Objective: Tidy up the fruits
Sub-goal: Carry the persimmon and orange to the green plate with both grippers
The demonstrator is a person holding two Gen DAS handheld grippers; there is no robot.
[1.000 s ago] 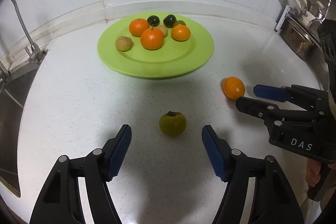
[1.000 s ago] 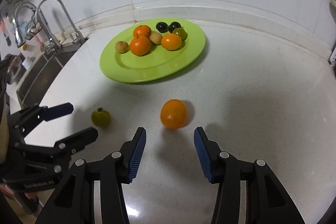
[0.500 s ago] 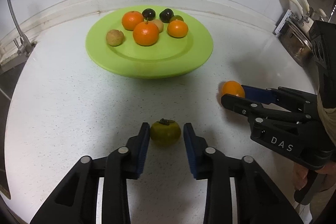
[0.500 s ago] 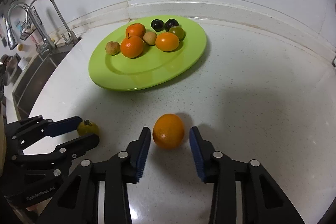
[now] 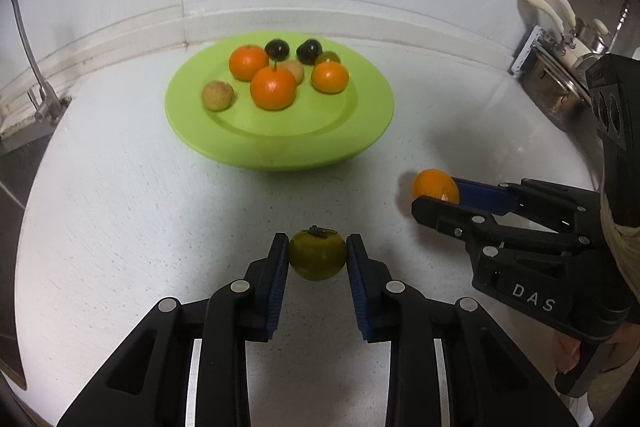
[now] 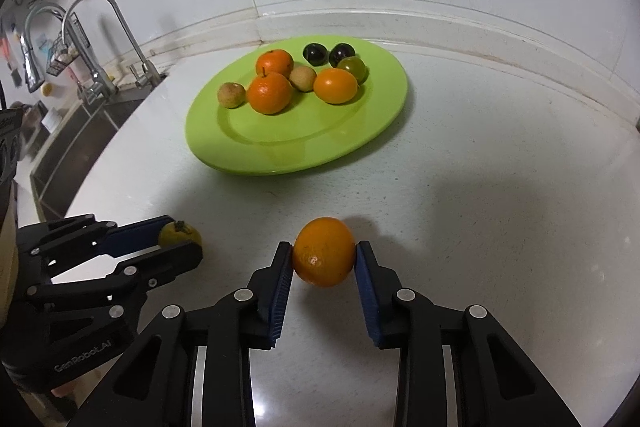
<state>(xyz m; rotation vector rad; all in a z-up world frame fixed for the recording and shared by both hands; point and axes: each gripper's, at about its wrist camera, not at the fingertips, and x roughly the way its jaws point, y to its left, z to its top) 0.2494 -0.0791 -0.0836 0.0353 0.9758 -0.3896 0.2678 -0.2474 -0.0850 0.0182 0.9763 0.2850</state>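
Observation:
My left gripper is shut on a green persimmon-like fruit, with both blue pads pressed against its sides low over the white counter. The jaws of my right gripper are closing on an orange, and both pads touch it. Each gripper also shows in the other view, to the side. Behind them stands a lime-green plate that holds three oranges, two dark plums and some small brownish and green fruits.
A sink with taps lies at the counter's left end. A metal pot and utensils stand at the right end. The tiled wall runs close behind the plate.
Both grippers moved forward over their fruits and shut. The left one closed on the green fruit first, then the right one on the orange.

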